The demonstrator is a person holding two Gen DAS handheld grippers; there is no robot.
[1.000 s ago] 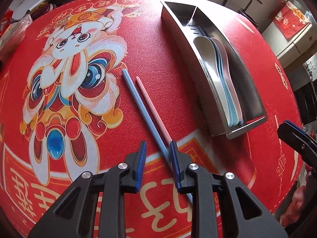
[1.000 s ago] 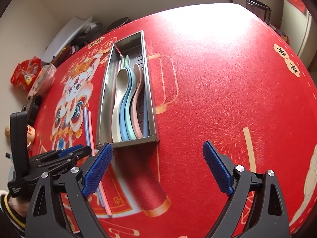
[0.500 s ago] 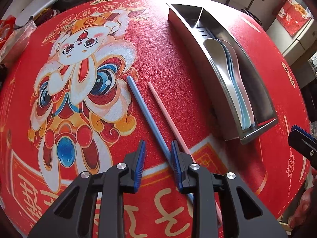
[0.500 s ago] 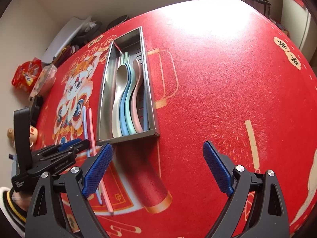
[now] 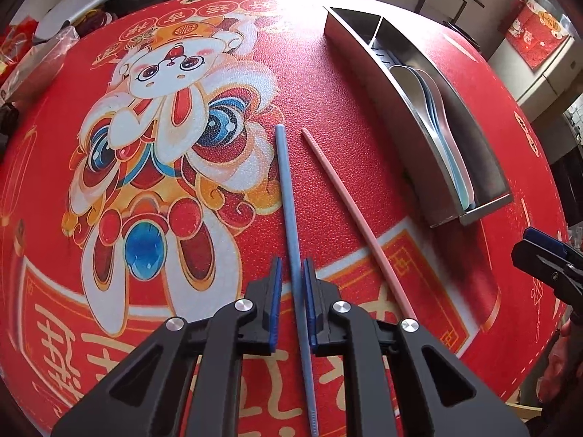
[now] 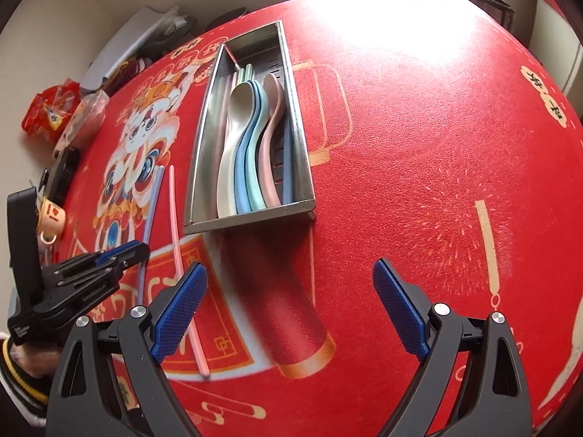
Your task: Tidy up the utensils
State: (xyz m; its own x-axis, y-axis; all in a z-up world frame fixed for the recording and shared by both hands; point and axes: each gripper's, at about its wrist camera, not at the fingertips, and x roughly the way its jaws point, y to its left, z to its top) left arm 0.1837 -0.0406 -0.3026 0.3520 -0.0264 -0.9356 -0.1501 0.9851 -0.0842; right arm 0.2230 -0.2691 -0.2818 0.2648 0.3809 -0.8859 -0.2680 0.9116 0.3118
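Spoons filed in steel tray; blue chopstick between closing left tool, pink chopstick left on tabletop; right tool wide, empty.

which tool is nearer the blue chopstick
Left. The left tool straddles the blue chopstick, its jaws having just been closing around it. The right tool hangs open off to the side, nearer the metal tray.
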